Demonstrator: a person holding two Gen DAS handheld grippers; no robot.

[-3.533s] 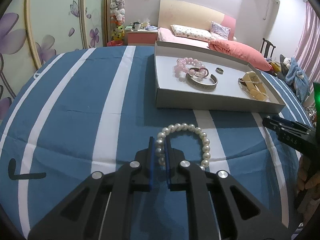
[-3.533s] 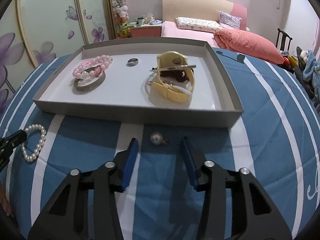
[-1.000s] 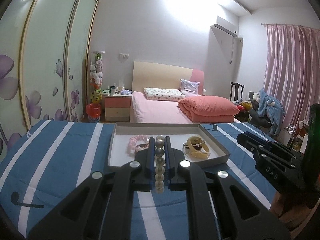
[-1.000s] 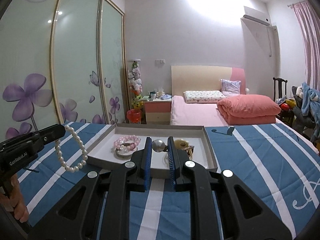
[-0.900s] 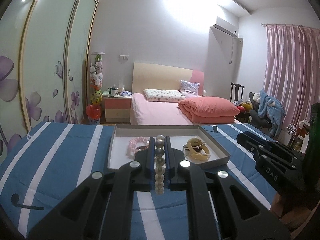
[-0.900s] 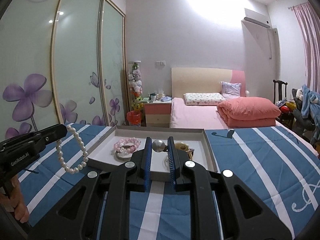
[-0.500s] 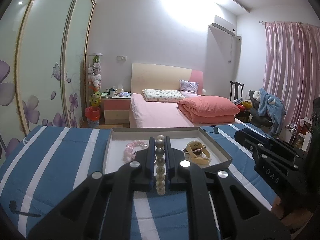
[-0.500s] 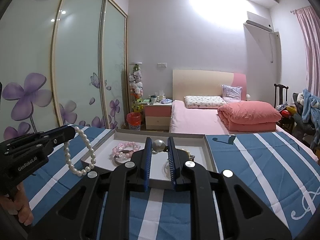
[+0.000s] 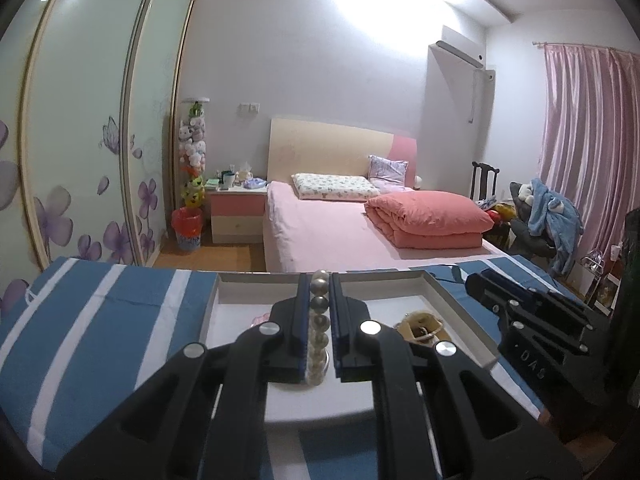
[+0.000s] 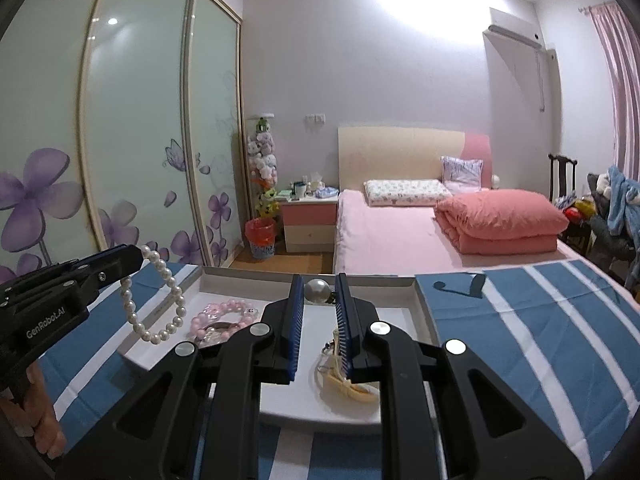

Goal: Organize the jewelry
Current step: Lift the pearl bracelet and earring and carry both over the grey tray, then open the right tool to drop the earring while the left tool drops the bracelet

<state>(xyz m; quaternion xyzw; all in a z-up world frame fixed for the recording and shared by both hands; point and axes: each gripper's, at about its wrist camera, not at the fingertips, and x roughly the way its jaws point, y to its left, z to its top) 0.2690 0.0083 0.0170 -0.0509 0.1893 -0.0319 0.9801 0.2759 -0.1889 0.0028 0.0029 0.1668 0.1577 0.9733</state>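
Both grippers have carried their loads forward over the tray (image 10: 423, 312): left gripper (image 9: 319, 308) pinches the hanging pearl bracelet (image 10: 154, 296), right gripper (image 10: 318, 304) clamps a pearl (image 10: 317, 290); pink bracelet (image 10: 222, 312) lies inside

We see the shallow gray tray (image 10: 423, 311) open from above, its low walls the only barrier around it. Inside, the pink bead bracelet (image 10: 224, 314) fills the left part and the yellow clasp piece (image 10: 344, 380) sits near the front wall; bare white floor lies between them and toward the far wall. The left gripper (image 10: 140, 256) hangs over the tray's left edge with the pearl bracelet (image 10: 156, 296) dangling, and the right gripper (image 10: 318, 316) hovers over the middle. The striped blue cloth (image 10: 540, 312) to the right of the tray lies bare.
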